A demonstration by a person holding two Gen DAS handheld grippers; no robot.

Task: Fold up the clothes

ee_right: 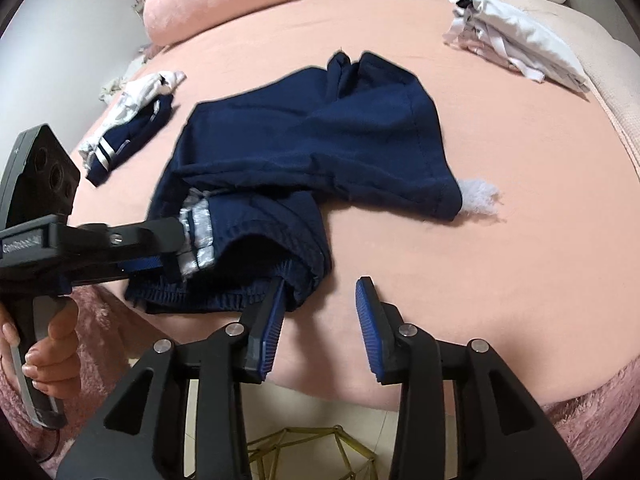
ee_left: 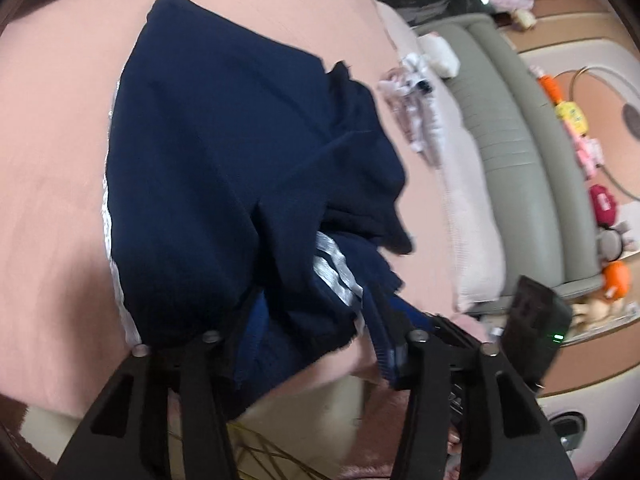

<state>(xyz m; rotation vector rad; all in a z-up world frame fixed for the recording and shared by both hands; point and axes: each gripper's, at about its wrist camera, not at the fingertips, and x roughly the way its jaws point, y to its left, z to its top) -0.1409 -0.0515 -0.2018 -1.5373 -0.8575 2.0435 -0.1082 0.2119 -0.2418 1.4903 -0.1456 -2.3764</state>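
Left tongs (ee_right: 176, 256) clamp the navy shorts' (ee_right: 312, 140) waistband; right tongs (ee_right: 320, 320) stand apart beside it.

You see the navy shorts (ee_right: 312, 140) are soft matt cloth with shiny silver stripes (ee_right: 198, 236). The pink bed sheet (ee_right: 500, 260) looks smooth and matt; the gripper pads (ee_right: 366, 312) are ribbed blue rubber.

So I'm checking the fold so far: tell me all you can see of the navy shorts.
The navy shorts lie rumpled and partly doubled over on the pink bed, legs away from the camera, ribbed elastic waistband at the near edge. They look like soft knit, with silver-white side stripes. The left gripper pinches the striped side by the waistband. The right gripper is open, one finger against the waistband. A white tuft pokes out by one leg hem.
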